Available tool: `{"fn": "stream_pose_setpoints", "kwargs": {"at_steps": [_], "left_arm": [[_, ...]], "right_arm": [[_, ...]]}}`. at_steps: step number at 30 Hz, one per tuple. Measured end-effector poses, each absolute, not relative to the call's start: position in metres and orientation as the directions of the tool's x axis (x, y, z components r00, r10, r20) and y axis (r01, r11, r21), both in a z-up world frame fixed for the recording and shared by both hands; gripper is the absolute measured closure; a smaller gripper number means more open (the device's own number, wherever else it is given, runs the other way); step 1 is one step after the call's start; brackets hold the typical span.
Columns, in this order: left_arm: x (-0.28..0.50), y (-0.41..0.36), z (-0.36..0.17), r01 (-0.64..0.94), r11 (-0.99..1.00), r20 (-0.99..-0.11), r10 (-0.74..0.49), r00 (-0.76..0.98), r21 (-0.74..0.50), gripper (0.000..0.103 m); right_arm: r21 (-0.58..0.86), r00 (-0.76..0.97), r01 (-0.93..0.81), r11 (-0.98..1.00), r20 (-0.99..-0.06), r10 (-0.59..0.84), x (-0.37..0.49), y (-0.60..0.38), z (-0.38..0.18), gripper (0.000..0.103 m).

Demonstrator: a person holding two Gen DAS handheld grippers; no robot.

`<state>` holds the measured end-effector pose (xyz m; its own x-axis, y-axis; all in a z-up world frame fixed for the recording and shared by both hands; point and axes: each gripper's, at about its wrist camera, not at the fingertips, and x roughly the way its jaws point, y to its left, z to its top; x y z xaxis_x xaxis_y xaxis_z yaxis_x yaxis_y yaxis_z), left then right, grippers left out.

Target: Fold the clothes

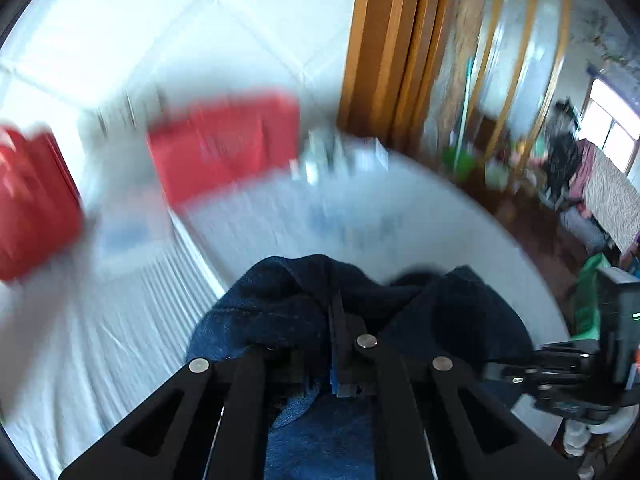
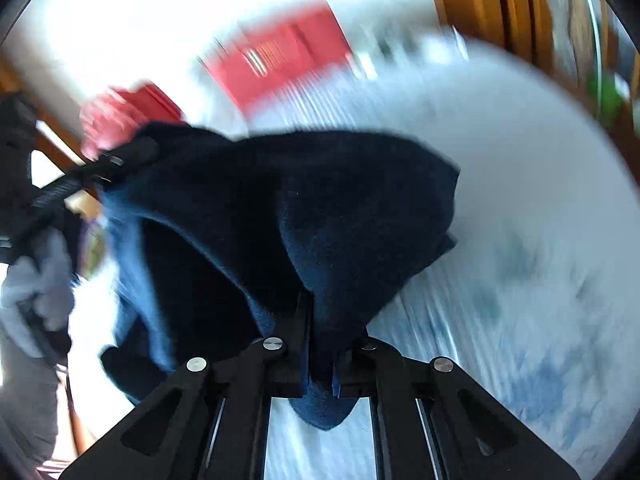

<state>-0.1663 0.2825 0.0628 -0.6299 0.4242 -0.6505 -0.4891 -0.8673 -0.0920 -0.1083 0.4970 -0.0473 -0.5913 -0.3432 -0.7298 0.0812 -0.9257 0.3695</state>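
Both black two-finger grippers are clenched on one dark navy fleecy garment [image 2: 320, 208]: the left gripper [image 1: 340, 344] and the right gripper [image 2: 320, 356]. It hangs above a round white-clothed table [image 2: 540, 200].

The dark navy towel-like cloth [image 2: 328, 208] hangs bunched and lifted above the white table, its fuzzy fabric pinched at two places by my tools.

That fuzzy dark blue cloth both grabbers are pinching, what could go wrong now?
1. Each gripper bites only a small bunch of the fuzzy dark blue cloth: the left gripper, the right gripper. It might slip out.
2. The cloth sags crumpled between them, so a fold could turn out crooked.
3. The red chairs stand close by the round white-covered table; a swing might snag them.
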Motion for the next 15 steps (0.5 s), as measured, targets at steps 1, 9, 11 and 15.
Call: {"fn": "stream_pose_setpoints", "kwargs": {"at_steps": [1,9,11,15], "left_arm": [[-0.159,0.275,0.089,-0.496,-0.865,-0.598,0.440,-0.670,-0.081,0.099],[-0.103,0.226,0.128,-0.600,-0.799,-0.570,0.514,-0.641,-0.046,0.098],[-0.105,0.216,0.072,-0.577,-0.815,-0.695,0.451,-0.560,-0.064,0.098],[-0.102,0.187,-0.046,-0.479,-0.878,-0.874,0.252,-0.416,-0.025,0.098]], "right_arm": [[0.362,-0.666,0.094,-0.928,-0.670,-0.329,-0.099,0.498,-0.017,0.097],[0.293,-0.609,0.282,-0.914,-0.681,-0.407,-0.012,0.457,0.043,0.097],[0.337,-0.449,0.272,-0.901,-0.783,-0.429,-0.006,0.441,-0.002,0.092],[0.350,-0.250,0.121,-0.929,-0.895,-0.369,-0.001,0.438,-0.081,0.088]]}}
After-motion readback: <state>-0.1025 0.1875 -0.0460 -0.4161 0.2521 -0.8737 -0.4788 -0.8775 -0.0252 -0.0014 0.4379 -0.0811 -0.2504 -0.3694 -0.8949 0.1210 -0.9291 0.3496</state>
